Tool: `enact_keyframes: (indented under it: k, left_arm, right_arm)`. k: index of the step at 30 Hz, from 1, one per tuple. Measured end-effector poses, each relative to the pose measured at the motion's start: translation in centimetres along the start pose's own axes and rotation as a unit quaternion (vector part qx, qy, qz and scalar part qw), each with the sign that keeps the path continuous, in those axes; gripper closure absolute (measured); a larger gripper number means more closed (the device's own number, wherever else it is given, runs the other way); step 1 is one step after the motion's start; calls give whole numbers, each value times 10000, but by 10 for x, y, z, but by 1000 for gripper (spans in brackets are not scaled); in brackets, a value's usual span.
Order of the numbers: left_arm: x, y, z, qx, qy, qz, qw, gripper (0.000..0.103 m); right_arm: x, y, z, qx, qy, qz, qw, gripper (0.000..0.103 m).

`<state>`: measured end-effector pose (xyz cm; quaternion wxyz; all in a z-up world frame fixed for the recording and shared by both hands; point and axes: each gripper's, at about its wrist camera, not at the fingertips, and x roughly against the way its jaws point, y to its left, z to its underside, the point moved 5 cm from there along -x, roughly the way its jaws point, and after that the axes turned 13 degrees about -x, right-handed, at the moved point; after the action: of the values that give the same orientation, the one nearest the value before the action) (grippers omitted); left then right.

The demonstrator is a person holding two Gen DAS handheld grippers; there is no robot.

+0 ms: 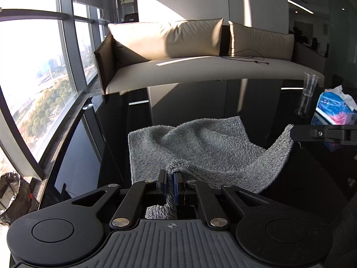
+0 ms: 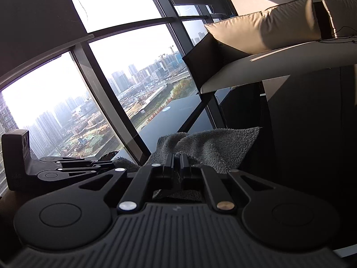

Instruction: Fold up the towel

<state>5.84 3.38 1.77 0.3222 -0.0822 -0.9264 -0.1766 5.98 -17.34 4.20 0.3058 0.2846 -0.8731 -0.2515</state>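
A grey fluffy towel (image 1: 207, 147) lies partly lifted on a glossy black table (image 1: 93, 156). My left gripper (image 1: 170, 176) is shut on the towel's near left corner, with cloth pinched between its fingers. My right gripper (image 1: 294, 134) enters the left wrist view from the right and holds the towel's near right corner raised. In the right wrist view the right gripper (image 2: 177, 158) is shut on the towel (image 2: 212, 145), and the left gripper (image 2: 107, 164) shows at the left. The towel sags between the two held corners.
A beige sofa (image 1: 200, 67) with cushions stands behind the table. A stack of clear plastic cups (image 1: 309, 84) and a blue tissue pack (image 1: 334, 107) stand at the table's far right. Large windows (image 1: 33, 78) run along the left. A bin (image 1: 11, 196) sits on the floor at left.
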Motion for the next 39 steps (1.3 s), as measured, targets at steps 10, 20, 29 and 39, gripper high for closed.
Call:
enact_keyframes:
  k: [10, 20, 29, 39]
  left_arm:
    - [0, -5, 31, 82, 263, 103, 9996, 97]
    - [5, -19, 50, -7, 495, 246, 9985, 96]
    - [6, -16, 54, 90, 550, 182, 9983, 77]
    - [22, 7, 44, 666, 207, 46, 9976, 25]
  right_arm:
    - [-5, 4, 41, 392, 535, 444, 9968, 98]
    - [8, -1, 61, 536, 838, 689, 9927, 98]
    - [15, -11, 57, 300, 799, 816, 9930, 76]
    - [27, -17, 38, -41, 289, 641, 9975, 49]
